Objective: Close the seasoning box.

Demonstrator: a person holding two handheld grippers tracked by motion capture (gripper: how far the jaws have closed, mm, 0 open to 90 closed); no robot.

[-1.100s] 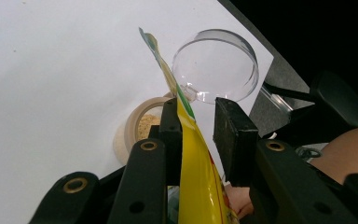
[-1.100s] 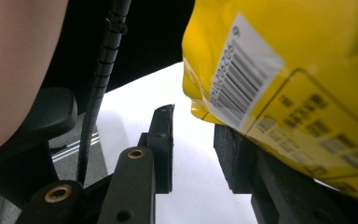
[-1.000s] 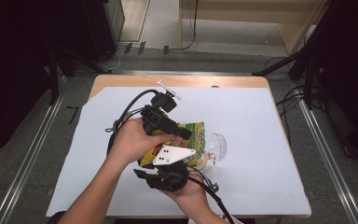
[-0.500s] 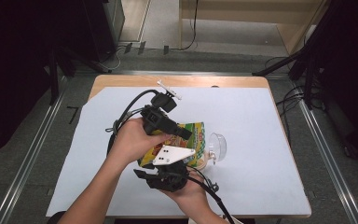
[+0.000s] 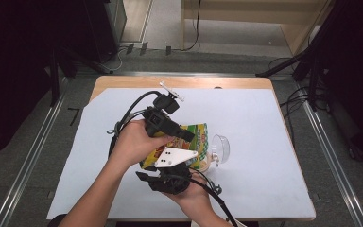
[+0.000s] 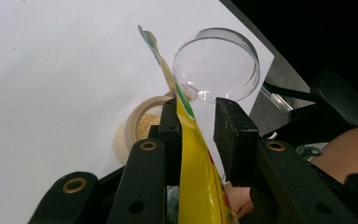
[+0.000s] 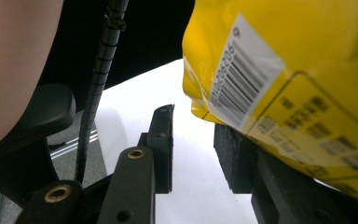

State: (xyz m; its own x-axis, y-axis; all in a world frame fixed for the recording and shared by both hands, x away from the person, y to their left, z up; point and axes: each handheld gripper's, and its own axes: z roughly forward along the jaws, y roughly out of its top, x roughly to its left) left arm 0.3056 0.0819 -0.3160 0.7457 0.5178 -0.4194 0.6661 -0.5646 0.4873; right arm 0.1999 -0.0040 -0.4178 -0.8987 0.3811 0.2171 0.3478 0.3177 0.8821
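1. The right gripper (image 7: pixel 193 135) is nearest the person and under the load. Its jaws stand well apart with nothing between them but white sheet. The barcoded back of the yellow snack bag (image 5: pixel 196 135) lies over the outside of one jaw. It is best used as a steady prop under the bag's bottom, raised only gently.
2. The bag is held tilted above the table between the two grippers, with its open edge towards the pot.
3. The left gripper (image 6: pixel 199 109) has the bag's upper edge between its jaws. The film lies against one pad and a gap shows to the other near the tip. I cannot tell whether it pinches lower down. Judging by this, a firmer hold before tipping further would keep the mouth from swinging.
4. The small tan pot (image 6: pixel 140 123) stands on the sheet just beyond the jaws, with beige crumbs inside. Aim the bag's corner over its opening and pour slowly.
5. A clear round lid (image 6: pixel 216 63) stands tilted just beside the pot, so keep the bag clear of it.
6. Count: two grippers, one bag, one pot, one lid, one white sheet (image 5: pixel 264 118).
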